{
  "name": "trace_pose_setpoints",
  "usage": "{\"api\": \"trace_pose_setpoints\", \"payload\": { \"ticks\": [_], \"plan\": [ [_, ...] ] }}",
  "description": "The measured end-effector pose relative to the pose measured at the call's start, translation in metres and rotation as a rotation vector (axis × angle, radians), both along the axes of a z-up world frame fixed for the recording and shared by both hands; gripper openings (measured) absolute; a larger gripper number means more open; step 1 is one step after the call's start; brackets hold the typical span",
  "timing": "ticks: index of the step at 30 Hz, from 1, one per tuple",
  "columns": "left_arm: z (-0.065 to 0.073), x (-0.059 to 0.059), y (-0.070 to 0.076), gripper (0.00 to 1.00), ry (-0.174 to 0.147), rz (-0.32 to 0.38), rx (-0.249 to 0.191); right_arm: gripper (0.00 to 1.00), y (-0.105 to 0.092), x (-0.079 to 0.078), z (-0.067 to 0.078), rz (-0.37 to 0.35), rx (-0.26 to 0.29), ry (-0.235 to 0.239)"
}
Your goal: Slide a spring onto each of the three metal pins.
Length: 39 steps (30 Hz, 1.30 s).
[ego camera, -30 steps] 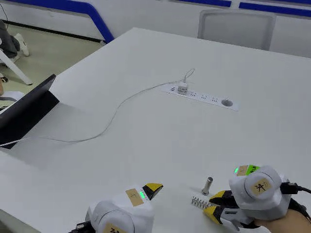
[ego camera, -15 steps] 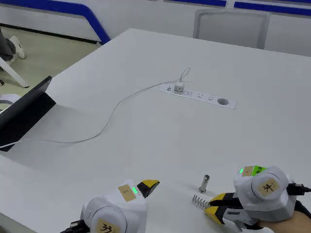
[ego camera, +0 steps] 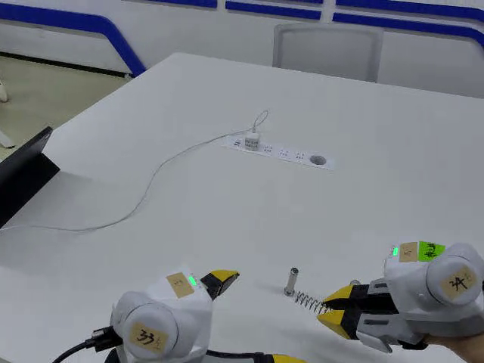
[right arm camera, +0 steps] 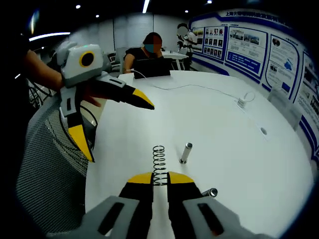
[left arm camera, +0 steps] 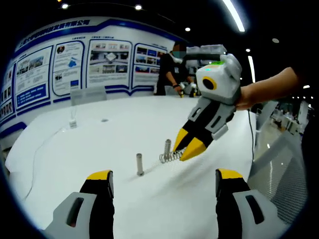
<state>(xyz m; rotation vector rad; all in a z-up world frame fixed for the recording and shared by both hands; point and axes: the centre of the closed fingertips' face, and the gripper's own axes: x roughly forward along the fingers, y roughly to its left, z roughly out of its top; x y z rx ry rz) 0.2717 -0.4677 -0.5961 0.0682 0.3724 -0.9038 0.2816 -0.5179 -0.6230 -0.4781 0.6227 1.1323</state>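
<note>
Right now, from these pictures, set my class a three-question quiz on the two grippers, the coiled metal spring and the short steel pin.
1. True or false: the coiled metal spring is already threaded over the short upright steel pin.
2. Fill in: the left gripper has its jaws ___.
3. The right gripper holds: A) the pin B) the spring C) nothing.

Key: 1 false, the spring is beside the pin; 2 open; 3 B.
</note>
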Motion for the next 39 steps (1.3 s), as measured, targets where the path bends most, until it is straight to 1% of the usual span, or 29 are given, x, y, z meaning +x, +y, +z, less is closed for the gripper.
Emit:
{"api": "trace_pose_setpoints", "payload": {
  "ticks": [1, 3, 5, 6, 9, 11, 14, 16, 17, 18, 19, 20, 22, 24, 28, 29, 30, 32, 33, 34, 35, 36, 37, 38, 39],
  "plan": [
    [0.007, 0.001, -0.006, 0.84, -0.012, -0.025, -0.008, 0.11, -0.001, -0.003, 0.004, 0.015, -0.001, -0.011],
    [0.014, 0.002, -0.012, 0.8, -0.032, -0.058, -0.004, 0.11, -0.001, -0.007, 0.01, 0.032, 0.001, -0.021],
    [0.02, 0.002, -0.02, 0.76, -0.045, -0.105, -0.003, 0.11, -0.001, -0.012, 0.017, 0.048, 0.011, -0.031],
    [0.025, 0.001, -0.025, 0.75, -0.059, -0.13, 0.002, 0.11, 0.0, -0.015, 0.021, 0.059, 0.02, -0.035],
    [0.029, -0.002, -0.034, 0.7, -0.072, -0.181, 0.014, 0.11, 0.0, -0.022, 0.028, 0.094, 0.023, -0.055],
    [0.03, -0.007, -0.039, 0.66, -0.065, -0.217, 0.016, 0.11, 0.0, -0.028, 0.033, 0.114, 0.024, -0.066],
    [0.031, -0.011, -0.041, 0.57, -0.051, -0.241, 0.002, 0.11, 0.0, -0.033, 0.038, 0.138, 0.032, -0.075],
    [0.031, -0.016, -0.043, 0.49, -0.034, -0.27, -0.003, 0.11, 0.0, -0.037, 0.041, 0.152, 0.032, -0.081],
    [0.03, -0.018, -0.043, 0.44, -0.039, -0.286, 0.006, 0.11, 0.0, -0.038, 0.042, 0.158, 0.031, -0.083],
    [0.03, -0.02, -0.042, 0.35, -0.054, -0.304, 0.024, 0.11, -0.001, -0.039, 0.043, 0.163, 0.029, -0.085],
    [0.027, -0.022, -0.042, 0.3, -0.061, -0.324, 0.051, 0.11, -0.001, -0.04, 0.043, 0.17, 0.027, -0.087],
    [0.027, -0.024, -0.042, 0.25, -0.058, -0.334, 0.056, 0.11, -0.001, -0.041, 0.044, 0.174, 0.026, -0.089],
    [0.027, -0.027, -0.043, 0.21, -0.06, -0.357, 0.062, 0.11, -0.001, -0.042, 0.045, 0.178, 0.027, -0.089],
    [0.026, -0.03, -0.043, 0.21, -0.065, -0.374, 0.082, 0.11, -0.001, -0.043, 0.046, 0.186, 0.03, -0.089],
    [0.03, -0.033, -0.046, 0.15, -0.068, -0.388, 0.071, 0.11, 0.001, -0.045, 0.047, 0.201, 0.026, -0.094],
    [0.031, -0.033, -0.046, 0.15, -0.095, -0.391, 0.085, 0.11, 0.001, -0.046, 0.047, 0.207, 0.025, -0.093],
    [0.033, -0.034, -0.046, 0.14, -0.119, -0.395, 0.091, 0.11, 0.0, -0.046, 0.048, 0.207, 0.026, -0.094],
    [0.036, -0.037, -0.047, 0.12, -0.146, -0.411, 0.096, 0.11, -0.001, -0.046, 0.05, 0.213, 0.02, -0.098],
    [0.041, -0.038, -0.048, 0.11, -0.158, -0.412, 0.069, 0.11, -0.002, -0.046, 0.05, 0.217, 0.012, -0.106],
    [0.047, -0.043, -0.05, 0.1, -0.176, -0.44, 0.05, 0.11, -0.003, -0.047, 0.051, 0.222, 0.008, -0.105],
    [0.049, -0.042, -0.05, 0.1, -0.191, -0.434, 0.057, 0.11, -0.003, -0.048, 0.052, 0.23, 0.011, -0.11],
    [0.047, -0.041, -0.05, 0.1, -0.214, -0.446, 0.097, 0.11, -0.004, -0.047, 0.054, 0.228, 0.013, -0.112],
    [0.047, -0.042, -0.051, 0.1, -0.227, -0.454, 0.103, 0.11, -0.004, -0.047, 0.054, 0.23, 0.012, -0.112],
    [0.048, -0.043, -0.052, 0.09, -0.221, -0.455, 0.097, 0.11, -0.004, -0.048, 0.054, 0.233, 0.012, -0.113],
    [0.049, -0.042, -0.053, 0.09, -0.221, -0.454, 0.099, 0.11, -0.005, -0.047, 0.054, 0.234, 0.01, -0.118]
  ]
}}
